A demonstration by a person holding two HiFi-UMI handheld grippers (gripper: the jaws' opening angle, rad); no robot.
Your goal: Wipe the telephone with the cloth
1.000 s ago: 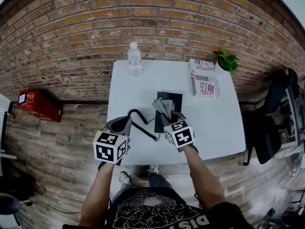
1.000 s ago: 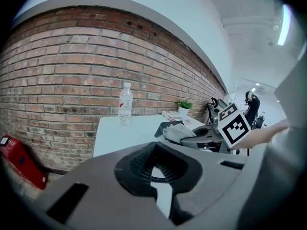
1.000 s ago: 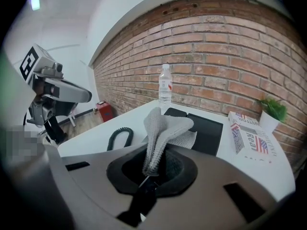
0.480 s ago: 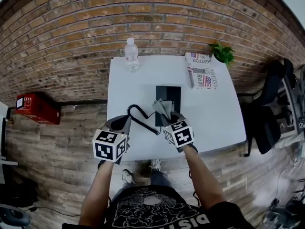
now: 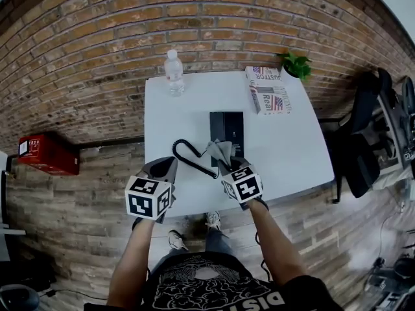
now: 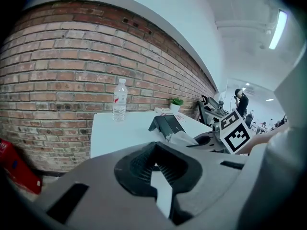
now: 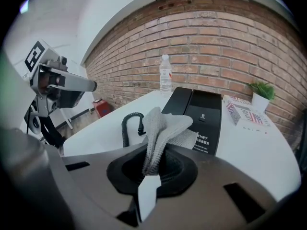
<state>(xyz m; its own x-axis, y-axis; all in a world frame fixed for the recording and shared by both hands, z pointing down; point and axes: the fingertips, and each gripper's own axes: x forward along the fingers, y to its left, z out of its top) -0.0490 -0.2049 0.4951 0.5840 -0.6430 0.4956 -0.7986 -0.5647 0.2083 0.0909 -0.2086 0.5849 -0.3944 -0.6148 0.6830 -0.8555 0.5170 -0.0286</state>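
The black telephone (image 5: 227, 127) lies in the middle of the white table (image 5: 285, 154); its coiled cord (image 5: 188, 157) loops toward the near edge. No handset shows. My right gripper (image 5: 224, 163) is shut on a grey cloth (image 5: 220, 149), which sticks up just before the phone's near end. In the right gripper view the cloth (image 7: 160, 128) rises from the closed jaws of the right gripper (image 7: 152, 169), with the telephone (image 7: 197, 114) and cord (image 7: 130, 123) beyond. My left gripper (image 5: 168, 164) hovers over the table's near left edge, left of the cord, shut on nothing (image 6: 152, 163).
A water bottle (image 5: 172, 72) stands at the table's far left by the brick wall. A printed newspaper packet (image 5: 267, 91) and a small potted plant (image 5: 295, 63) sit at the far right. A red box (image 5: 42, 153) is on the floor at left, a dark chair (image 5: 379, 122) at right.
The view has drawn back from the table. The cloth, which overlapped the telephone's near part, now sits just short of it. Both grippers keep their grip states.
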